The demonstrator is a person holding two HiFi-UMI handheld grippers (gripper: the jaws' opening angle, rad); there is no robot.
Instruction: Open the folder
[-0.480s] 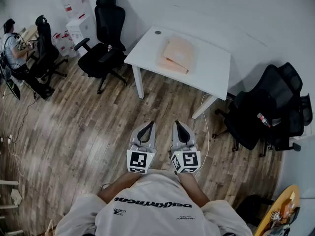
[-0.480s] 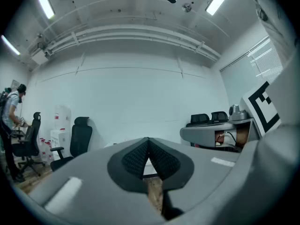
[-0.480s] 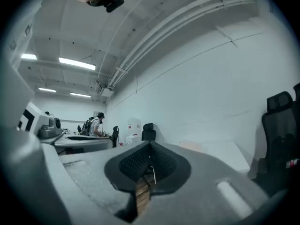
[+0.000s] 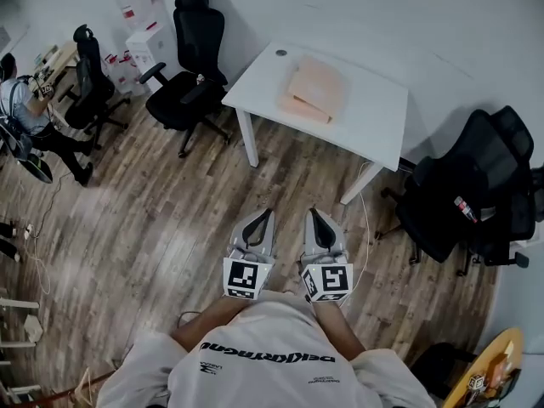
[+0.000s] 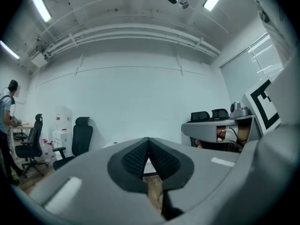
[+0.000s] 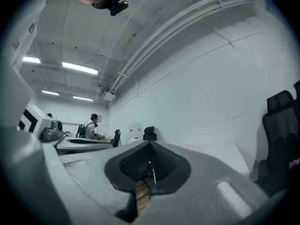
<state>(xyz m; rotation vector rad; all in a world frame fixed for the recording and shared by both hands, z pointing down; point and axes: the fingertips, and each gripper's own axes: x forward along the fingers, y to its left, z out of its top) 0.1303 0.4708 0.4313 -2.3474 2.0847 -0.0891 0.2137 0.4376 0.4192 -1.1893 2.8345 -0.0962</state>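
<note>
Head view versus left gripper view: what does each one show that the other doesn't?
Only the head view shows the peach folder lying flat on the white table, and the wearer's white shirt. Only the left gripper view shows the ceiling lights. Both show the left gripper, jaws together and empty, and the black office chair by the white boxes.

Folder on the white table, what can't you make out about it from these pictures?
- Head view: the folder is too small to show its opening edge, any clasp, or whether it is one folder or a stack.
- Left gripper view: the left gripper, jaws shut, hides it.
- Right gripper view: it is only a pale sliver on the table, too small for detail.
</note>
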